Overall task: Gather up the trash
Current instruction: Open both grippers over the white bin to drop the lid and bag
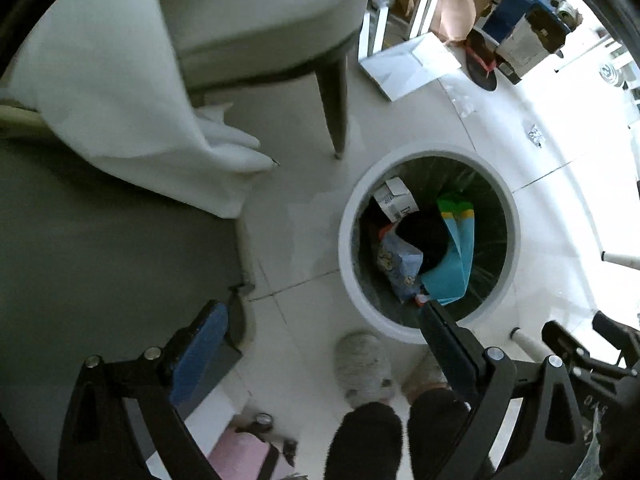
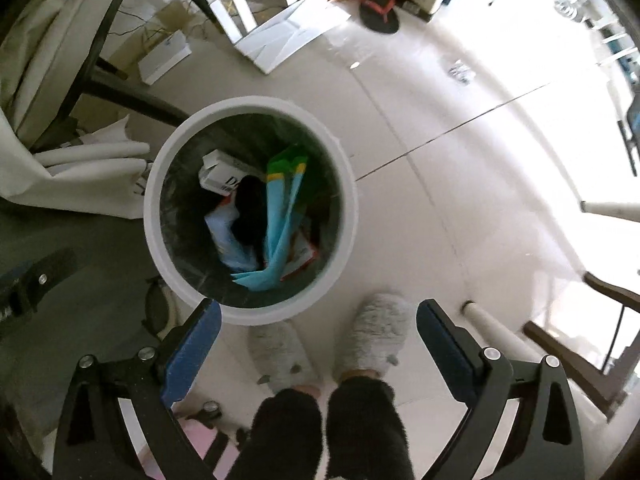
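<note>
White floor tiles [image 2: 420, 128] below me; white bin [image 2: 160, 236] holds blue-green packaging [image 2: 280, 216], a carton [image 2: 218, 176], wrappers partly buried. Left gripper [image 1: 316, 340], right gripper [image 2: 318, 330]: jaws spread, empty.

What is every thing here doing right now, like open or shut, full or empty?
Left gripper: open, holding nothing.
Right gripper: open, holding nothing.
Trash bin: upright, no lid, lined, part full.
Blue-green package: inside the bin.
White box: inside the bin.
Slippers: on the person's feet.
</note>
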A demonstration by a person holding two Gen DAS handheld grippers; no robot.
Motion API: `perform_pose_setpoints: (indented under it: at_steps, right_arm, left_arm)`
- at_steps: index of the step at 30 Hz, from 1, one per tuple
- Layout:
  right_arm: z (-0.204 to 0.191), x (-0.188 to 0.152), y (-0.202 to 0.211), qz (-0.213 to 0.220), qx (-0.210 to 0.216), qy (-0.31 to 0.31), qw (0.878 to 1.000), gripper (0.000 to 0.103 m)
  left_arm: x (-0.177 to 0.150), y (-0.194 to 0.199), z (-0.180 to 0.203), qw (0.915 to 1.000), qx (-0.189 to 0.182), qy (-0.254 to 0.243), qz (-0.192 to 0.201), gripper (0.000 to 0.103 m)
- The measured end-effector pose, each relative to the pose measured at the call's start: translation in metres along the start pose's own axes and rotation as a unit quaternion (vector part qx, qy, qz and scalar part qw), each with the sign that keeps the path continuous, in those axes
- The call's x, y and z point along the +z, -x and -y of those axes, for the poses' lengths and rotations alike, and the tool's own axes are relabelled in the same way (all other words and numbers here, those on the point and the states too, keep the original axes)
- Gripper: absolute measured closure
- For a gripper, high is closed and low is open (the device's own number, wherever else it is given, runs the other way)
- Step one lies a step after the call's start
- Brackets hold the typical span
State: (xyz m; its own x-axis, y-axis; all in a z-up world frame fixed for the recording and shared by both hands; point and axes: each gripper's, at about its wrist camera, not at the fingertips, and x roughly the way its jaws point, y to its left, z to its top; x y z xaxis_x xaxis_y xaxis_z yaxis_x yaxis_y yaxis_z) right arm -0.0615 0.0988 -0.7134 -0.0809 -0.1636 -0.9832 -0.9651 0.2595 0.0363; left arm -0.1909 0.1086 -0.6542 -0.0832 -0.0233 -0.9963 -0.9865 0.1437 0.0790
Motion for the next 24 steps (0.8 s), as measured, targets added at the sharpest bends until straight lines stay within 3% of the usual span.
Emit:
perform_pose_setpoints:
  at_steps: [11, 24]
  right_arm:
    - [-0.001, -0.022, 0.094, 0.033, -0.005, -0.017, 0.999, 0.003]
    - [0.009, -0.061, 0.247, 0.073, 0.029, -0.019, 0.997, 0.004]
  left_arm:
    - [-0.025, 0.087, -0.002, 0.9997, -0.002, -0.004, 0.026, 0.005]
    - [-0.058, 0.221, -0.008, 0.9982, -0.003, -0.007, 0.059, 0.005]
